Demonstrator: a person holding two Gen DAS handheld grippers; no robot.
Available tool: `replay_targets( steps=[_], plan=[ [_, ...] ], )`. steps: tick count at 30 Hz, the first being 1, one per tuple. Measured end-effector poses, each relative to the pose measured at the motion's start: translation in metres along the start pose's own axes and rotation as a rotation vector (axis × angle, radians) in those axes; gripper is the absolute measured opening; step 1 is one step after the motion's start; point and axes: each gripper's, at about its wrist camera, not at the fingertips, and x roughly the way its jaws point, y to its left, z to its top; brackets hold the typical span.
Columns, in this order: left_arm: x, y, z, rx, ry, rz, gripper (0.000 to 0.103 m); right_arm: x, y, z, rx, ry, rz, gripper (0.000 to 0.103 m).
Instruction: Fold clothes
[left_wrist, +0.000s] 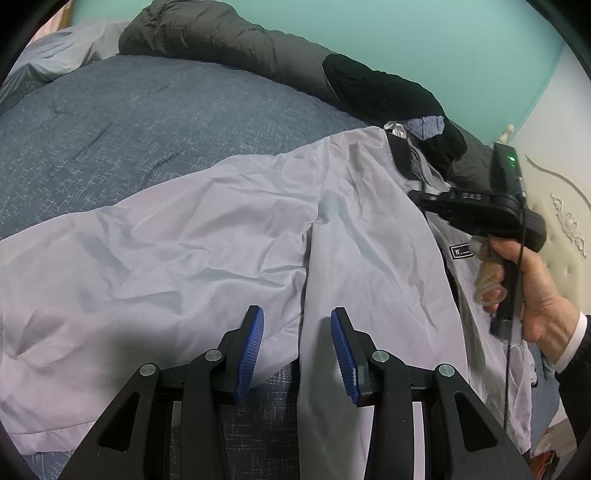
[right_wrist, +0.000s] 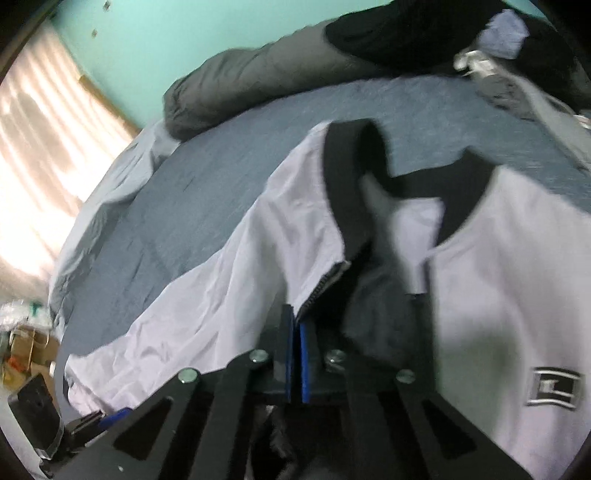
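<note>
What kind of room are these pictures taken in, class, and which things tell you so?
Most likely a bedroom: a blue quilt covers a bed, an ornate cream headboard stands behind it, and a rolled grey duvet lies along the wall.

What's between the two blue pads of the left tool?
In the left wrist view, the pale jacket lies under the gap between the open left tool pads; nothing is pinched.

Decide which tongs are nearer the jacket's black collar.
Right. The right tongs are shut at the zipper edge just below the black collar; the left tongs hover open over a sleeve, farther from it.
</note>
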Motion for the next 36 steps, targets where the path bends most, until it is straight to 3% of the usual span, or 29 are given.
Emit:
replay_targets(
  steps=[9,12,14,18,25,26,30,36],
  plan=[
    [0.002,0.000,0.000,0.006,0.003,0.004,0.041,-0.043,-0.036,0.028,0.067,-0.093,-0.086,0.002],
    [0.003,-0.001,-0.001,0.011,0.003,0.008,0.041,-0.035,-0.042,0.029,0.067,-0.061,-0.123,0.002],
    [0.004,0.000,-0.001,0.014,0.006,0.010,0.041,-0.016,-0.046,0.025,0.079,0.017,-0.137,0.002],
    [0.005,0.001,-0.001,0.014,0.011,0.013,0.042,0.011,-0.053,0.009,0.085,0.093,-0.154,0.003],
    [0.006,0.001,0.000,0.012,0.010,0.014,0.042,-0.004,-0.063,0.004,0.070,0.060,-0.140,0.006],
    [0.006,0.001,0.000,0.013,0.011,0.014,0.042,-0.011,-0.065,0.005,0.071,0.043,-0.139,0.007],
    [0.007,-0.003,-0.001,0.021,0.014,0.008,0.042,-0.037,-0.072,0.001,0.090,0.004,-0.136,0.029],
    [0.006,-0.004,0.000,0.023,0.014,0.011,0.042,-0.038,-0.067,-0.029,0.050,0.106,-0.162,0.030]
  ],
)
